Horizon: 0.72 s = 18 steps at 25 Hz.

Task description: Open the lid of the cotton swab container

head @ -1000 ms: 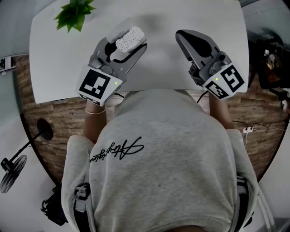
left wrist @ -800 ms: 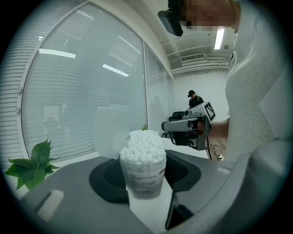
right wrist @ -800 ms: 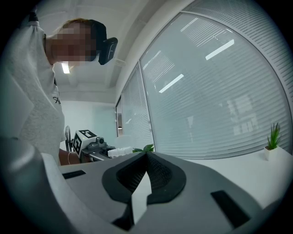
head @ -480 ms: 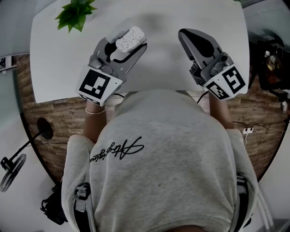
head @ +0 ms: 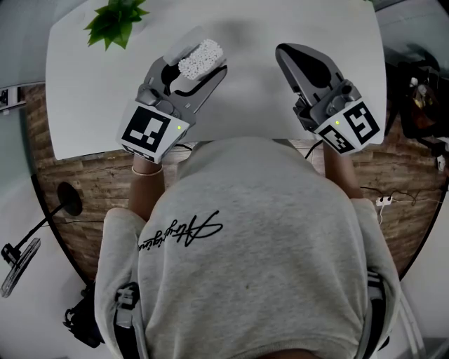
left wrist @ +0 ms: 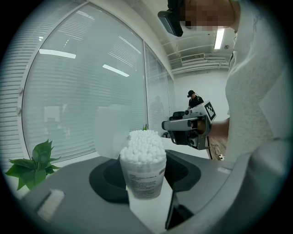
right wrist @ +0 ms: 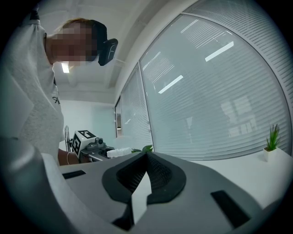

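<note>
Obs., head view: white table (head: 245, 105). Left gripper (head: 193, 70) and right gripper (head: 286, 56) are both over it and well apart. Small potted plant (head: 116, 21) at the far left corner.

Left tongs: clenched on the cotton swab container (left wrist: 143, 176), a small clear tub with a printed label. The jaws stand on either side of its wall and the pads press on it, so this is a firm side grasp. The tub sits upright between the jaws. Whether its base touches the table I cannot tell; no view shows the underside.

Lid (left wrist: 111, 130): translucent, swung up and back, standing behind the tub on its left side in the left gripper view. The mouth is uncovered. The cotton swabs (left wrist: 143, 147) are packed tight, with their white heads heaped above the rim.

Right tongs: clenched, jaw tips meeting with nothing between them (right gripper view). They are held roughly level, off to the side, touching neither tub nor lid.

Step in hand, my judgement: the opening itself looks complete, since the lid is off the mouth and appears to hang at its hinge. What seems left is the hand-off.

Next move calls for:
- seat the tub flat on the table before letting go
- keep it upright, since the heaped swabs could spill if it tips
- release the left jaws slowly, because a light tub may cling to a pad and topple
- keep the right gripper clear of the raised lid, so a knock does not swing it shut
</note>
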Each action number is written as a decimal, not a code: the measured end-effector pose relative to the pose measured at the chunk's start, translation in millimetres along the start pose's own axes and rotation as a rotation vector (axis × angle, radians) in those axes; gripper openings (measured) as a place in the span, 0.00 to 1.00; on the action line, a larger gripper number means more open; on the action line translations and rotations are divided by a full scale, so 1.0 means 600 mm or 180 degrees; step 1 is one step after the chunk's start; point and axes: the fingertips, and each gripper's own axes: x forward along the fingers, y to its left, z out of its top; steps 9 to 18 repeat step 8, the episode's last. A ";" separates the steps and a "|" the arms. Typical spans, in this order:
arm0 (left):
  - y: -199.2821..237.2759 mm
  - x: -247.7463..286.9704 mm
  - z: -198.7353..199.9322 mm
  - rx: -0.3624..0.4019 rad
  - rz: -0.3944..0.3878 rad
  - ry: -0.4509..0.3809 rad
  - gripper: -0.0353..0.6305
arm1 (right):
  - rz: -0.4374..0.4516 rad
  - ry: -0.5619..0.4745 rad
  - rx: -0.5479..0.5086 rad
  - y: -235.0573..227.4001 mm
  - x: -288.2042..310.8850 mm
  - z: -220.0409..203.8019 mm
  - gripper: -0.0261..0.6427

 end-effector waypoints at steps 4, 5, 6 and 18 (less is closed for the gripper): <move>0.001 0.000 -0.001 0.0016 -0.0008 0.0010 0.36 | 0.0001 0.0004 -0.0004 0.001 0.001 0.000 0.04; 0.001 0.000 -0.001 0.0019 -0.0010 0.0008 0.36 | 0.0000 0.0007 -0.0006 0.002 0.001 0.000 0.04; 0.001 -0.001 0.000 0.0023 -0.0012 0.0007 0.36 | -0.0001 0.0009 -0.0009 0.002 0.001 0.000 0.04; 0.001 -0.001 0.000 0.0032 -0.0016 0.0007 0.36 | -0.0002 0.0015 -0.0014 0.002 0.001 0.000 0.04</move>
